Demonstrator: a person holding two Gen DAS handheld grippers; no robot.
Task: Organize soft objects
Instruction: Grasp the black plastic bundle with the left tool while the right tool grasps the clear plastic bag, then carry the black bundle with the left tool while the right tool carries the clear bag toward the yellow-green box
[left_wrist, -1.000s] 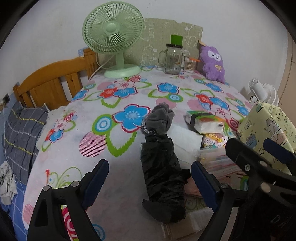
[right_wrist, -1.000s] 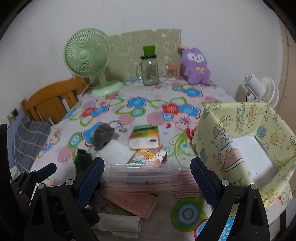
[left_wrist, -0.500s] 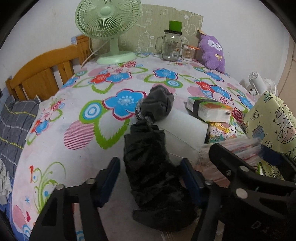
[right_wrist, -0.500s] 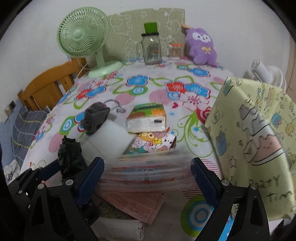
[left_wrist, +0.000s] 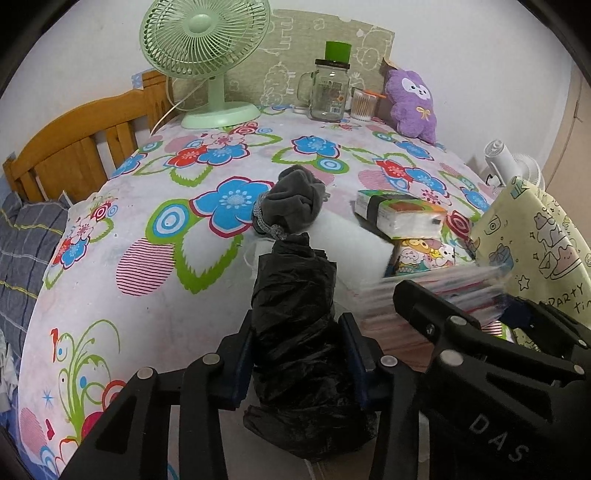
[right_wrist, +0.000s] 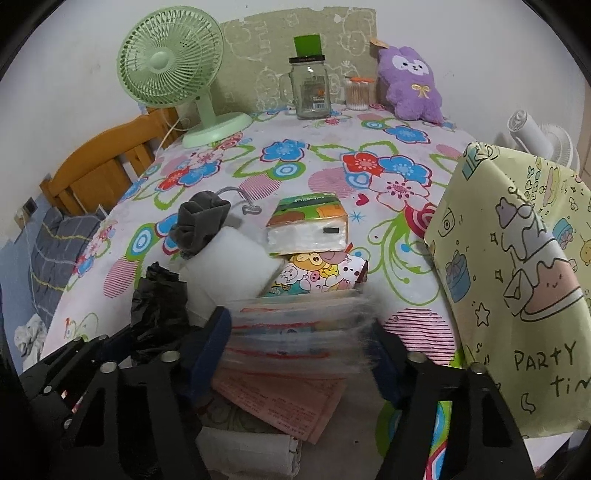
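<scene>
A crumpled black plastic bag lies lengthwise on the flowered tablecloth. My left gripper straddles its near half; the jaws are closing and both blue pads touch the bag's sides. A stack of clear plastic packets, blurred, sits between the jaws of my right gripper, which are closing with the pads against its ends. Beyond lie a grey rolled cloth, a white foam pad, a tissue pack and a cartoon-printed pack. A purple plush sits at the back.
A yellow "party" gift bag stands open at the right edge. At the back are a green fan, a glass jar and a swab pot. Pink paper and a white folded cloth lie under the packets. A wooden chair back stands left.
Both grippers dropped toward the table and narrowed. The left jaws came in onto the black bag; the right jaws came in onto the packet stack, which now looks blurred.
</scene>
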